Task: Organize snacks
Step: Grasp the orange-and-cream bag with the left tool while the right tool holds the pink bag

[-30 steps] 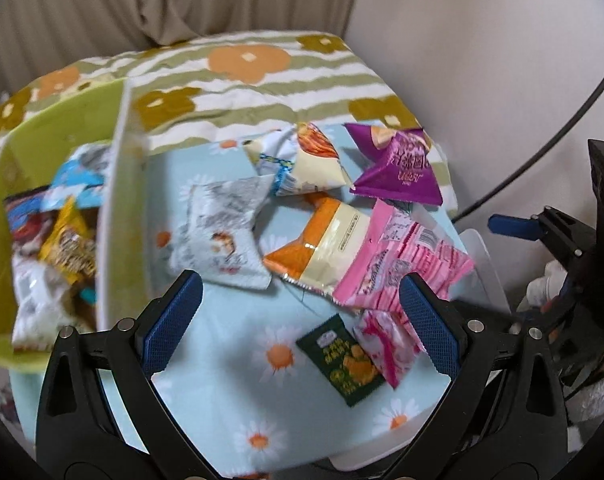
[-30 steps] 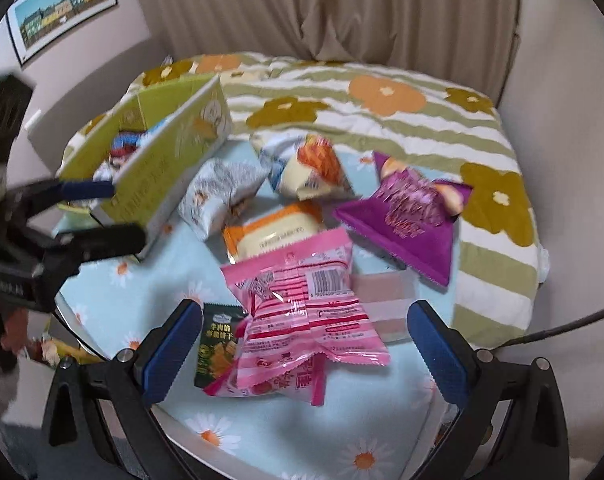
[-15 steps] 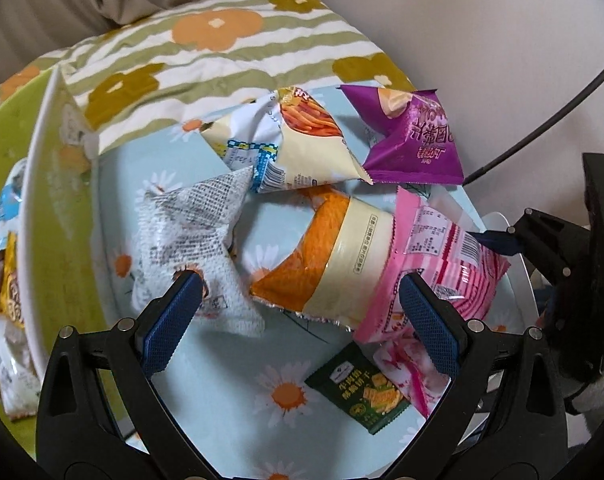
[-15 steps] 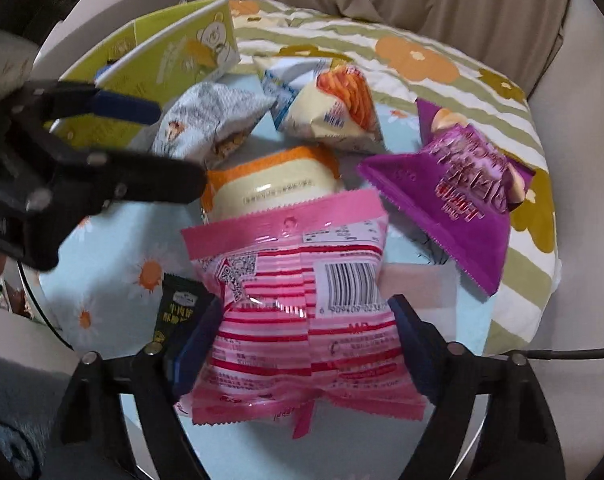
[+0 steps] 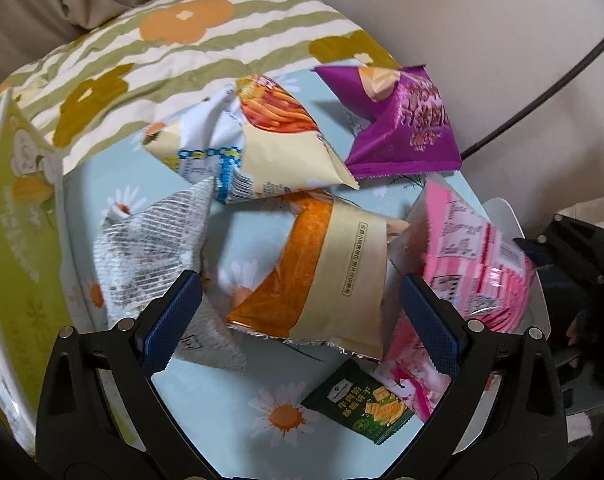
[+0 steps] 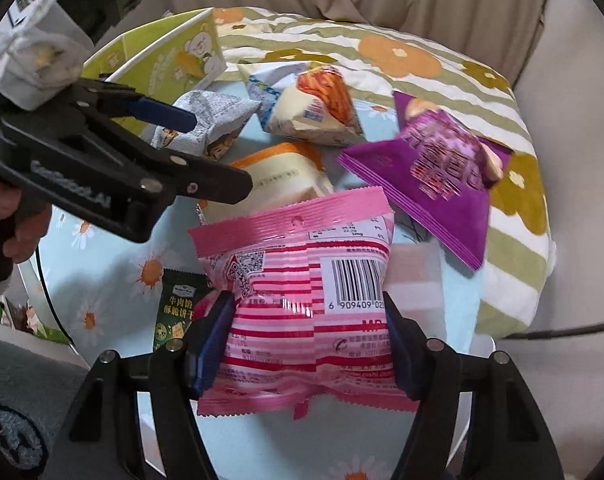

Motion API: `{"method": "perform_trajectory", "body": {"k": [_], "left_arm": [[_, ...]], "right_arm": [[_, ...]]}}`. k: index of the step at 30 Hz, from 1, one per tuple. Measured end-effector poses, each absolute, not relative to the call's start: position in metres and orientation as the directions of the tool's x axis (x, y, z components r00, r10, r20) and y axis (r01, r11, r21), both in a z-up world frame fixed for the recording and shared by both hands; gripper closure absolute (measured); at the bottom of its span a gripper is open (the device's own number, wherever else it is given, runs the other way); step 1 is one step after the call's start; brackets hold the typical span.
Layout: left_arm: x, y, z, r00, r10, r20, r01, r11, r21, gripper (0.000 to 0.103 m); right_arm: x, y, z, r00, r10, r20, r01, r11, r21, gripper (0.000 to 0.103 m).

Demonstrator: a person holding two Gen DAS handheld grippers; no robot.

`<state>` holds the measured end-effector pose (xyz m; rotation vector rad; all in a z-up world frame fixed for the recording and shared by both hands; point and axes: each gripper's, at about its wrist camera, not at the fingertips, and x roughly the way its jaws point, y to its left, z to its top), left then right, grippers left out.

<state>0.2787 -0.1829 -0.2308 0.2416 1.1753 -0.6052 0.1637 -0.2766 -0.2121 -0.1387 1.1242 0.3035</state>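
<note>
Snack packets (image 5: pixel 310 272) loose on table, green box (image 6: pixel 170 60) beside, contents hidden

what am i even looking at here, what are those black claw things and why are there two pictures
Nobody's robot: a person holds a two-finger clamp in each hand, and each clamp carries a wide-angle camera looking along its fingers. That gives two pictures of the same table with its daisy cloth.

In the left view, the left gripper is open above an orange and cream packet. In the right view, the right gripper is closing, with a pink striped packet between its pads, which look to be touching its sides.

Also lying there: a purple bag, a fries bag, a grey bag, a small dark green packet. A green box stands at the left.
</note>
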Motion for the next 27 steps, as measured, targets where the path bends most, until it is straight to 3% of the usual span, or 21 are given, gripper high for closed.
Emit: {"method": "perform_trajectory", "body": {"k": [8,10,11,12,16,27], "left_arm": [[0.281,-0.208,-0.253,0.203,-0.293,-0.935,0.626,0.773,-0.106,0.005],[0.283,-0.213,-0.260,0.187,-0.288,-0.939,0.639,0.761,-0.106,0.013],[0.284,-0.216,-0.265,0.172,-0.278,-0.945,0.646,0.756,-0.105,0.026],[0.284,-0.218,-0.268,0.169,-0.268,-0.948,0.648,0.755,-0.098,0.033],[0.286,-0.220,-0.271,0.154,-0.291,-0.944,0.657,0.744,-0.122,0.040],[0.266,-0.214,-0.259,0.183,-0.287,-0.940,0.652,0.752,-0.102,0.043]], "right_arm": [[0.152,-0.292,-0.215,0.380,0.144,-0.914,-0.261,0.964,0.044,0.039],[0.151,-0.293,-0.216,0.378,0.144,-0.915,-0.254,0.966,0.047,0.039],[0.150,-0.294,-0.215,0.380,0.143,-0.914,-0.251,0.967,0.047,0.039],[0.151,-0.293,-0.216,0.380,0.143,-0.914,-0.249,0.967,0.047,0.039],[0.152,-0.292,-0.215,0.383,0.141,-0.913,-0.248,0.968,0.046,0.039],[0.147,-0.294,-0.213,0.392,0.142,-0.909,-0.234,0.971,0.050,0.039]]}}
